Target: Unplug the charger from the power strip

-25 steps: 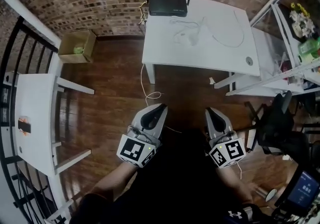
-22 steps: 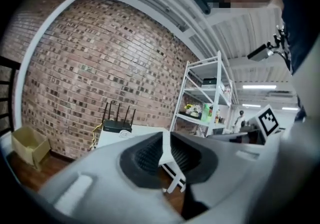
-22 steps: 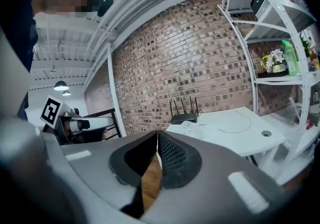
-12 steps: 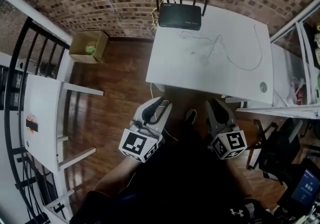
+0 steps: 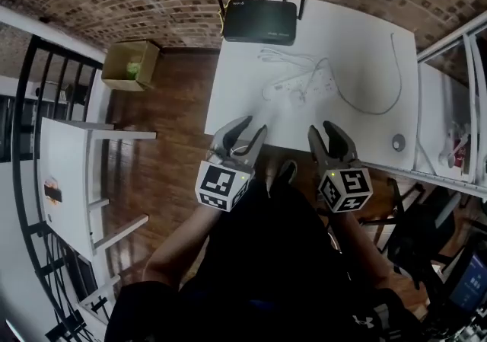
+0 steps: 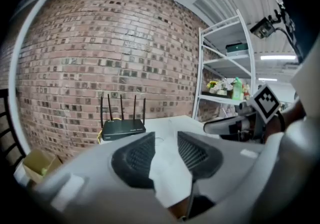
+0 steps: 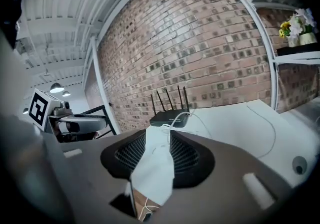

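Head view: both tools are at lower centre, at the near edge of the white table [image 5: 358, 36]. The left tool [image 5: 255, 125] is released, its jaws have just been opening, and we see only bare table between them. The right tool [image 5: 323, 132] is also released and has just been opening, with nothing gripped.

The white power strip [image 5: 293, 91] lies flat on the table, just above the two tools in frame and roughly between them. It is near both but touches neither. The charger [image 5: 319, 78] sits at the strip's right end, still plugged in as far as we can tell. It is white on white and hard to separate. Its thin cable [image 5: 373, 108] loops to the right.

A black router [image 5: 259, 22] is at the table's far edge, top centre. A cardboard box [image 5: 131, 65] is on the floor at upper left.
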A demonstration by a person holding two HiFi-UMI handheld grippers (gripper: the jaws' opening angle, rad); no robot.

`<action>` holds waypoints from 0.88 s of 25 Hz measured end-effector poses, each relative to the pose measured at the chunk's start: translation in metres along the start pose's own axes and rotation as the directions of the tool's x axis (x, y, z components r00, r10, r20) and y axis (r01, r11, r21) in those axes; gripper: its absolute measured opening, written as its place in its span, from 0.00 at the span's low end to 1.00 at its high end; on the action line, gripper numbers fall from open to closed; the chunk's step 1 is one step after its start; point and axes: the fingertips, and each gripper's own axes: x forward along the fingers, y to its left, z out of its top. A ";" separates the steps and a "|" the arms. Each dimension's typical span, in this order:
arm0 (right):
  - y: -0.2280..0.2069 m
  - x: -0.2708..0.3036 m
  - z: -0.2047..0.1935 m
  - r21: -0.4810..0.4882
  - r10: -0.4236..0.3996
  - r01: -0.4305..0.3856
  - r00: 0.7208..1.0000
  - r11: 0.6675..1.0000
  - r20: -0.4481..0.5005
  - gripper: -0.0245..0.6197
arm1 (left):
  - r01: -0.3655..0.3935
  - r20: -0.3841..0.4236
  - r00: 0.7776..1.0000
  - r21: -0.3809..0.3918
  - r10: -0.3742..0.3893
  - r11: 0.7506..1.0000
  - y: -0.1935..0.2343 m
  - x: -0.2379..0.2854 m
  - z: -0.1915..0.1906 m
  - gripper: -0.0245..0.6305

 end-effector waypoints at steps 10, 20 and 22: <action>-0.010 0.081 -0.056 -0.092 -0.070 0.053 0.979 0.994 -0.190 0.37 | 0.098 -0.183 0.980 0.070 -0.084 0.993 0.041 0.100 -0.075 0.26; -0.033 0.132 -0.092 -0.198 -0.166 0.105 0.933 0.975 -0.320 0.41 | 0.268 -0.314 0.924 0.123 -0.219 0.955 0.042 0.149 -0.130 0.31; -0.037 0.136 -0.098 -0.209 -0.177 0.110 0.925 0.972 -0.337 0.41 | 0.291 -0.331 0.914 0.135 -0.233 0.947 0.040 0.155 -0.136 0.31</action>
